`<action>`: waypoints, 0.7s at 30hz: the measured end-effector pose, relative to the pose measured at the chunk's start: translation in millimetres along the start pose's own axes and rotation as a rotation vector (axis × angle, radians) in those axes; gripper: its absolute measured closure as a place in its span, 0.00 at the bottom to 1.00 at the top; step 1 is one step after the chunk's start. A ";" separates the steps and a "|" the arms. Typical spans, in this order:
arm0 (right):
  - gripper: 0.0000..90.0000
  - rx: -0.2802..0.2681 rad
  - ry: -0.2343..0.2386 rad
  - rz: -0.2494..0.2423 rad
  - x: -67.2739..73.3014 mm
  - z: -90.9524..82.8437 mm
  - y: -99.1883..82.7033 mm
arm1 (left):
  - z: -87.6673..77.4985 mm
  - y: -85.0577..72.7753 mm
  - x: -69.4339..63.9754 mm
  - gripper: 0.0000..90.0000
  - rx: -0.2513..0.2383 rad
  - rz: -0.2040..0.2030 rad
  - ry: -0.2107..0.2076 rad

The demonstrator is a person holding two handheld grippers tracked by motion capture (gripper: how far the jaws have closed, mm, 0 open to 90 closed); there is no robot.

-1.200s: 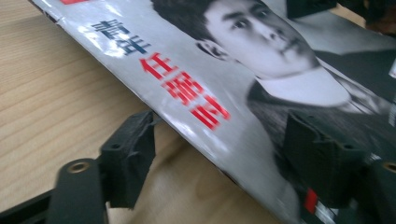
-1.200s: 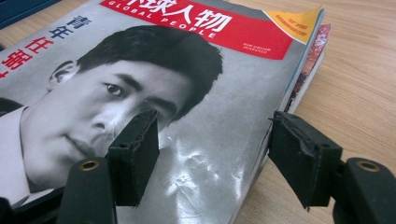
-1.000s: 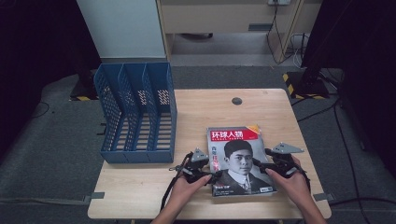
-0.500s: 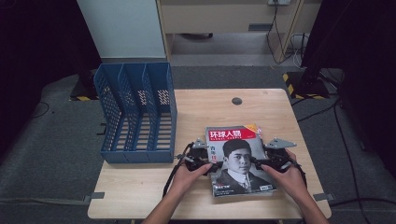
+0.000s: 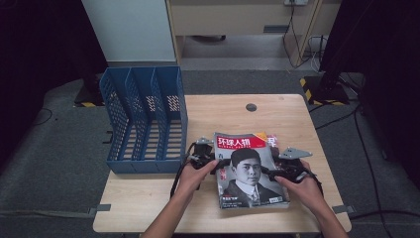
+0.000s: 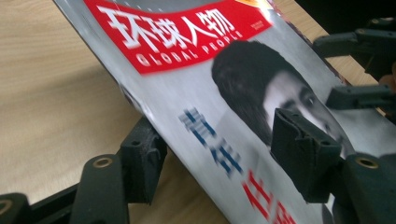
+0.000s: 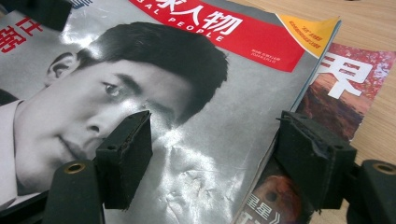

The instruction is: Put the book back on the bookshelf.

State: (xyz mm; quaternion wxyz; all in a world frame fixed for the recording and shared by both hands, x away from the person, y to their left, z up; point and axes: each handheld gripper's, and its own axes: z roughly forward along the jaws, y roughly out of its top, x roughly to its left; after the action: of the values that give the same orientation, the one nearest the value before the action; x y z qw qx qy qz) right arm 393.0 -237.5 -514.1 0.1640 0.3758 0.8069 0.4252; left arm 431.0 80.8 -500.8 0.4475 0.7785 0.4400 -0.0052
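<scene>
A glossy magazine [image 5: 250,171] with a red title band and a black-and-white portrait on its cover lies at the near right part of the pale wooden surface [image 5: 297,119]. It sits on top of a second magazine [image 7: 348,88], whose dark red cover pokes out at the far right corner. The top cover is smooth and shiny, with small creases catching the light in the right gripper view.

The left tool [image 6: 224,154] straddles the magazine's left edge, which is lifted off the wood. One ribbed black pad sits beneath the cover and the other rests on the printed face, and the jaws have just been closing with the cover between them. Whether both pads press the paper I cannot tell.

The right tool [image 7: 219,149] stands partly open at the magazine's right edge. One blocky pad is above the portrait, the other beside the page edges over the lower magazine, and its jaws have just been closing too. Neither pad clearly pinches the paper.

To the left stands a blue plastic file rack [image 5: 143,116] with perforated walls and three upright slots. A small dark round disc [image 5: 251,107] sits near the far edge.
</scene>
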 end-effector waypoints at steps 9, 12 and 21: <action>0.29 0.003 0.008 0.011 -0.9 0.1 0.5 | 15.9 24.0 4.9 0.25 0.031 -0.047 -0.046; 0.27 0.008 -0.001 0.006 1.9 1.4 1.2 | 19.1 30.5 4.2 0.23 0.008 -0.040 -0.064; 0.28 0.001 0.010 -0.003 1.7 0.7 0.0 | 32.0 42.8 7.9 0.40 0.035 0.005 -0.027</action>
State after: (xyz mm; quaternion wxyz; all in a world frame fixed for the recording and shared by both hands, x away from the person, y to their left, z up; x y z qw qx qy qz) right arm 392.2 -235.9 -514.4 0.1607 0.3725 0.8084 0.4265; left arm 477.7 54.6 -493.5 0.4396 0.7873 0.4318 -0.0224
